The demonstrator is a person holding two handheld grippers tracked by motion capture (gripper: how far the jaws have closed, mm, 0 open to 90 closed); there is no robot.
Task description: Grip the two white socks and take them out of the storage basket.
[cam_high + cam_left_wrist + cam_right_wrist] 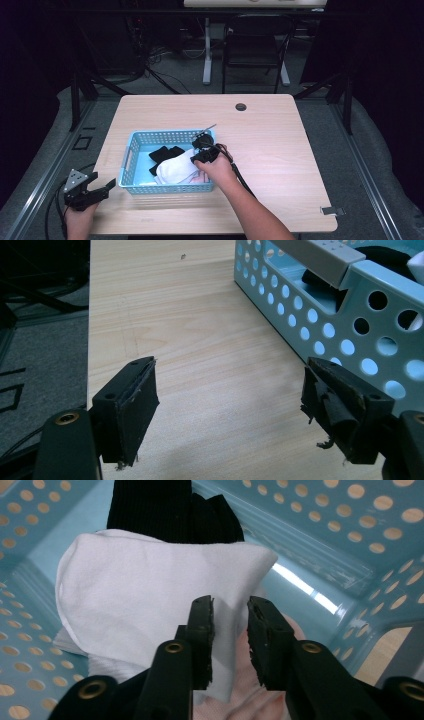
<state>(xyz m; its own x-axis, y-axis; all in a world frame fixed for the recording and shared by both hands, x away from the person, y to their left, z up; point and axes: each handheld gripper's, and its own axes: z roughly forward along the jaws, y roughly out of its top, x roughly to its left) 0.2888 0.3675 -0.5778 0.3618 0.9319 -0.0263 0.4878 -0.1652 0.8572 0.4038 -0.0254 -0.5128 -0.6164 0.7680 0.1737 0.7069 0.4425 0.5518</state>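
Black jaws of R gripper [230, 630] stood nearest, narrowed over edge of white sock [150, 590] w/ a gap either side; pads not yet pinching. Sock lay in blue basket [131, 150], near-right part, atop black sock [170, 510]. Judged light, soft, floppy, non-fragile; best pinched at that free edge, one layer only. L gripper [102, 189] hung wide open, empty, near-left of basket.

High view: mounted above the near edge, facing forward and down over the whole light wooden bench [280, 145]. Left gripper view: low, close, just beside the perforated light-blue plastic basket [350, 315]. Right gripper view: very close, looking into the same basket [345, 535], the shared region
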